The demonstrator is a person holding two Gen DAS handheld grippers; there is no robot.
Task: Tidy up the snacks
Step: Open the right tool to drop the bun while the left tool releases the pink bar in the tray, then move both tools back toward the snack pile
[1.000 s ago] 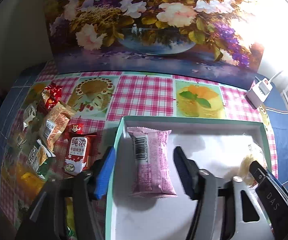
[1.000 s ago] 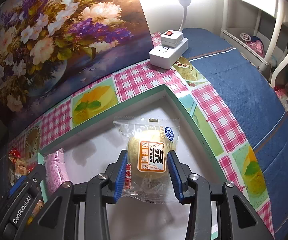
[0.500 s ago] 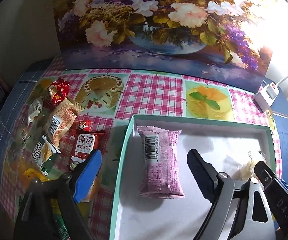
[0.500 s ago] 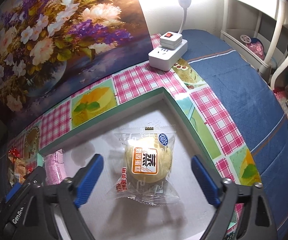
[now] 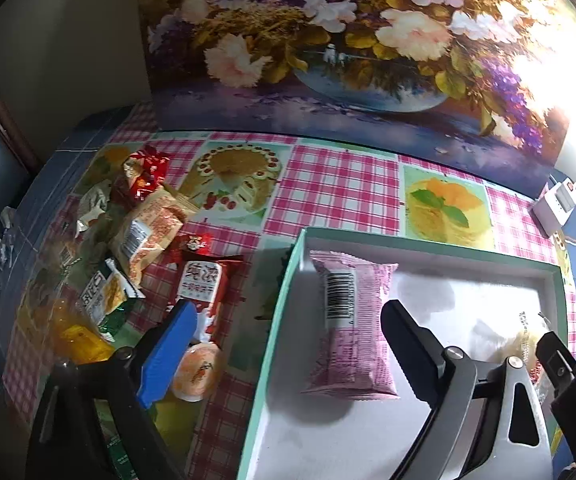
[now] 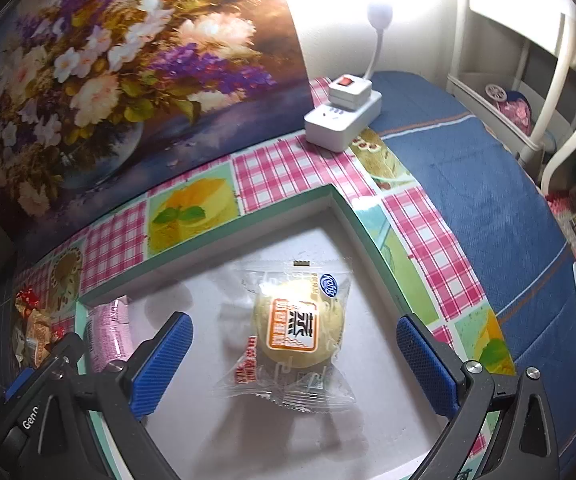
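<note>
In the left wrist view, your left hand-held gripper (image 5: 284, 352) is opening, its jaws straddling the near left wall of the shallow white tray with a mint-green rim (image 5: 280, 320); the pink crinkled snack packet (image 5: 352, 320) lies free inside. Back straight off.

In the right wrist view, your right hand-held gripper (image 6: 294, 364) is opening wide around the clear-wrapped round yellow bun (image 6: 298, 334), untouched at the tray's far right. Lift clear without snagging the wrapper.

bare white floor is left in the shallow teal-rimmed white tray (image 5: 288, 288) between the pink striped snack packet (image 5: 352, 320) and the clear-wrapped yellow bun (image 6: 296, 328); the checked tabletop (image 5: 336, 188) behind is unblocked, while a heap of mixed snack packets (image 5: 140, 236) crowds its left side.
</note>
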